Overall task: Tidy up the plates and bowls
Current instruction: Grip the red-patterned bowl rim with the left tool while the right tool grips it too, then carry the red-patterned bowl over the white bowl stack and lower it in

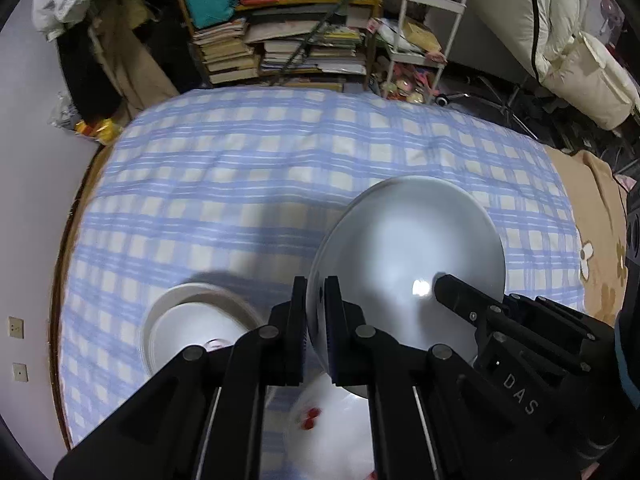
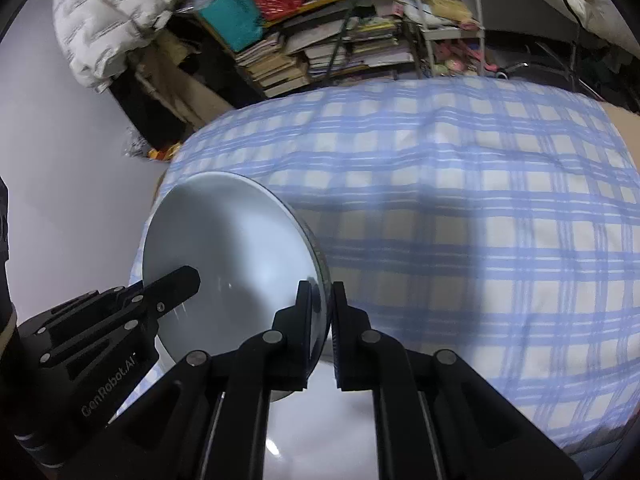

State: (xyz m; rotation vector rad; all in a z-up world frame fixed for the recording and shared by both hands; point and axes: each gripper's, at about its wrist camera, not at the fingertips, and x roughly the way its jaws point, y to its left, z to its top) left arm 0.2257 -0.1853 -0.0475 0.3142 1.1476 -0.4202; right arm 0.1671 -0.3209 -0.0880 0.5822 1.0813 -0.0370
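Bowl (image 1: 408, 256) is held clear above the checked cloth (image 1: 240, 184), tilted nearly on edge, its rim pinched at two opposite places. The left gripper (image 1: 316, 312) is closed on the rim, one finger inside and one outside; the right gripper (image 2: 322, 312) is clamped on the far side of the same rim in like manner. Below and to the left, a second bowl (image 1: 200, 328) rests on the cloth, and a white dish with red marks (image 1: 320, 428) lies directly beneath the left gripper, partly hidden by it. The step in hand is judged to be the transfer of the raised bowl to a stack. For a clean placement, the bowl should be levelled before it is lowered, and both grips should be kept equally firm so that the smooth rim is not allowed to slip or twist. It should be centred over the chosen dish, set down gently on the soft surface, and released only once its weight is fully borne. Shelves of books (image 1: 280, 48) and a white cart (image 1: 424, 40) stand beyond the far edge, well apart from the work.
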